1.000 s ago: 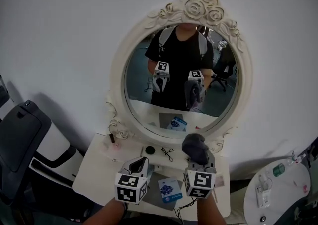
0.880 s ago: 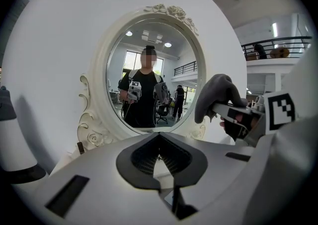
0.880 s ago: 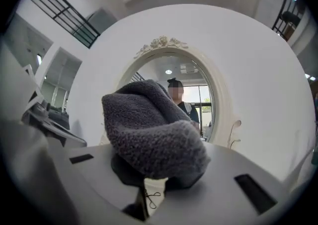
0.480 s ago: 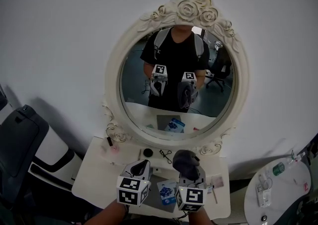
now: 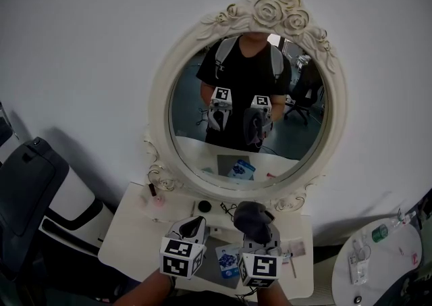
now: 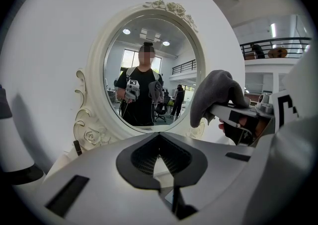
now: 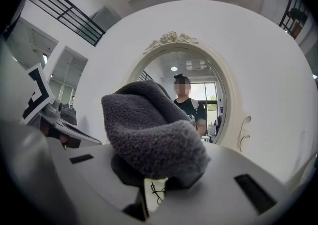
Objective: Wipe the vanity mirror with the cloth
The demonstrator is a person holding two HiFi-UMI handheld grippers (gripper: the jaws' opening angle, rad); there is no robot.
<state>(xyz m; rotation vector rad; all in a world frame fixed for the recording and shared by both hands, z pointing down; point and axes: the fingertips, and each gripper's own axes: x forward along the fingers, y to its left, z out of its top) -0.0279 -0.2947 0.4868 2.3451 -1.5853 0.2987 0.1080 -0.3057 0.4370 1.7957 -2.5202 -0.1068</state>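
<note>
From the left tool and right tool, the way to the mirror at 12 o'clock is open air. Its carved frame rings the glass. On the surface lie a small black disc at the left tool's 12 o'clock and a blue packet between the tools. A chair crowds the surface's 9 o'clock side.

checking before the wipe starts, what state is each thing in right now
Grey fleecy cloth: bunched, clamped in the right gripper, clear of the glass.
Oval white-framed vanity mirror: upright against the wall, untouched.
Right gripper: shut on the cloth.
Left gripper: shut, empty.
Blue packet: lying flat on the white table.
</note>
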